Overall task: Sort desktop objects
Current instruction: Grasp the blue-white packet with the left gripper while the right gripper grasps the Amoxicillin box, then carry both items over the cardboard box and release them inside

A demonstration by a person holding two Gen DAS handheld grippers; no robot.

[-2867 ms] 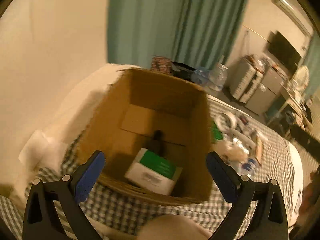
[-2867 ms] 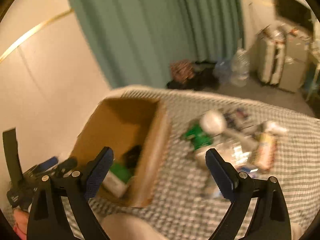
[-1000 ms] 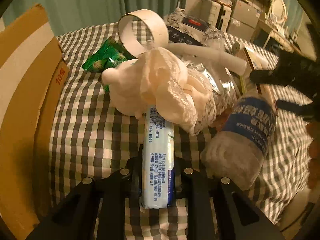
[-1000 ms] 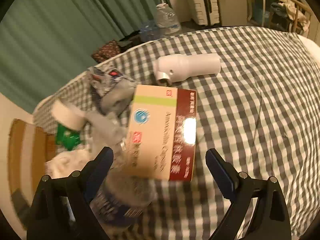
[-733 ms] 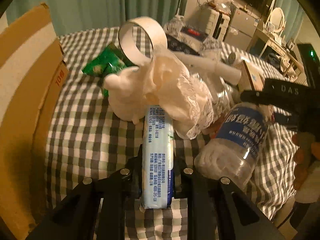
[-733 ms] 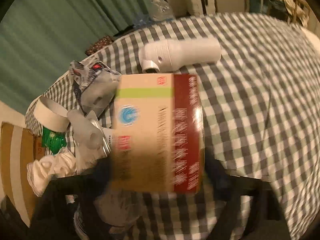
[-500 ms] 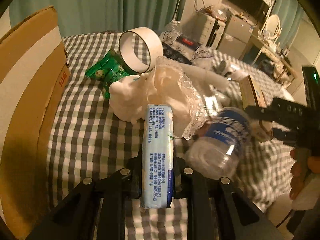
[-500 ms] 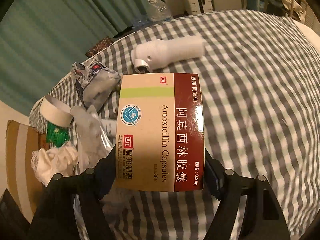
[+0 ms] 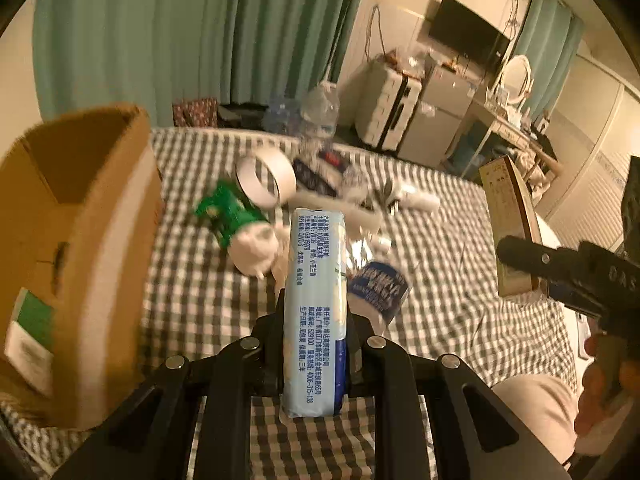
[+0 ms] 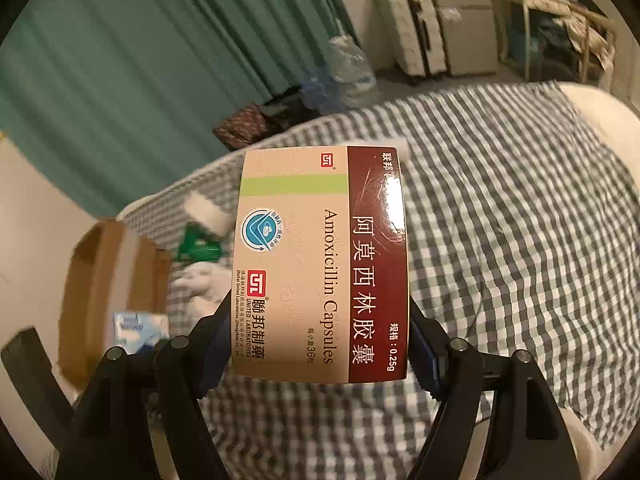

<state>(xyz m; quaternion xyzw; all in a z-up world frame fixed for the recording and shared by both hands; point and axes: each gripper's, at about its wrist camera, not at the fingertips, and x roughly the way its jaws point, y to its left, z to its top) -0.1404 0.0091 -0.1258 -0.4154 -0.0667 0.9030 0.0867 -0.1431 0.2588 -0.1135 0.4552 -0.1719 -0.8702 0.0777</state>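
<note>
My left gripper (image 9: 314, 344) is shut on a long light-blue tissue pack (image 9: 316, 300) and holds it above the checked table, right of the open cardboard box (image 9: 80, 248). My right gripper (image 10: 320, 344) is shut on a beige and maroon amoxicillin box (image 10: 320, 264), lifted above the table; that box also shows at the right of the left wrist view (image 9: 512, 232). The cardboard box (image 10: 108, 292) lies at the left in the right wrist view, with the tissue pack (image 10: 140, 328) in front of it.
On the checked cloth (image 9: 200, 300) lie a white tape roll (image 9: 264, 178), a green packet (image 9: 228, 214), a white crumpled wad (image 9: 254, 252), a water bottle (image 9: 380, 288) and a white tube (image 9: 416, 198). Suitcases (image 9: 388, 116) and curtains stand behind.
Both grippers have risen away from the pile, the left carrying the tissue pack, the right the amoxicillin box. The cardboard box has come closer on the left.
</note>
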